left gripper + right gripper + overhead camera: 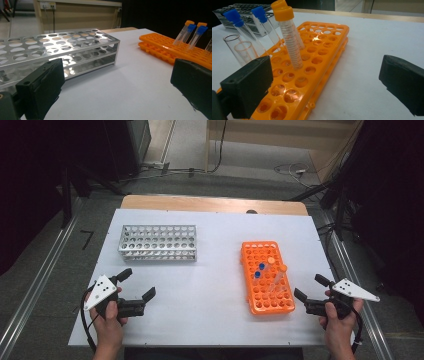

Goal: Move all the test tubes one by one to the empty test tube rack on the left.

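High view: orange rack (266, 279) beside right gripper (310, 293).

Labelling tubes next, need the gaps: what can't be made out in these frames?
- Tube count in the orange rack: high view, too small.
- Second orange-capped tube: right gripper view, mostly behind the front orange-capped tube.
- Uncapped tubes' bases: right gripper view, behind the jaw.
- Metal rack's left end: left gripper view, cut off.

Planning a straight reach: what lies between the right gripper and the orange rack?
Nothing: in the high view, bare white table separates the open right gripper from the orange rack.
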{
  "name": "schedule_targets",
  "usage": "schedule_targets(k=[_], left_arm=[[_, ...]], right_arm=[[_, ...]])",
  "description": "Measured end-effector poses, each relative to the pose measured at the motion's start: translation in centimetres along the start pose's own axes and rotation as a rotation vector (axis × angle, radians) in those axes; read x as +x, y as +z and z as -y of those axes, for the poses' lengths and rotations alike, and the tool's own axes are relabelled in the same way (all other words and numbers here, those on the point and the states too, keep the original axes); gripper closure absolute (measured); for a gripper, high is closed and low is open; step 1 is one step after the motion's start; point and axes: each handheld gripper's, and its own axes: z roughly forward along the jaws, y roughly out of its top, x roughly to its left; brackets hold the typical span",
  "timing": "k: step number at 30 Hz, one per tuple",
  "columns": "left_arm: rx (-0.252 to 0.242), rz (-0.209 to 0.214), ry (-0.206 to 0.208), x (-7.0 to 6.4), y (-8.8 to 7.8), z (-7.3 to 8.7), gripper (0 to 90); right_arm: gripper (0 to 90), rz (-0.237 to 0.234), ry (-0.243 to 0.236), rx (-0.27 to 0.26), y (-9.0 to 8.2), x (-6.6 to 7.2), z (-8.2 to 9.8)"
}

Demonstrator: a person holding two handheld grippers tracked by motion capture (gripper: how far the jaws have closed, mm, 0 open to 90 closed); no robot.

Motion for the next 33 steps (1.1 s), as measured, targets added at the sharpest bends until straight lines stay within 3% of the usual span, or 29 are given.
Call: schedule_targets(k=[13,18,22,33], left_arm=[[0.005,0.026,-0.003,-0.2,0.1,0.1,0.0],[0.004,0.031,-0.008,-0.3,0.1,0.0,0.0],[0.006,0.034,-0.01,-0.4,0.1,0.0,0.0],[0.018,0.049,-0.004,-1.1,0.6,0.0,0.0]], right_arm=[[0.0,-0.05,-0.03,-0.017,-1.0,1.2,-0.9],[5.2,-0.105,-0.038,-0.016,-1.0,1.8,-1.0],[13.0,-0.152,-0.046,-0.006,-0.6,2.4,-1.0],[44.4,-0.254,-0.032,0.109,1.7,3.6,0.0]])
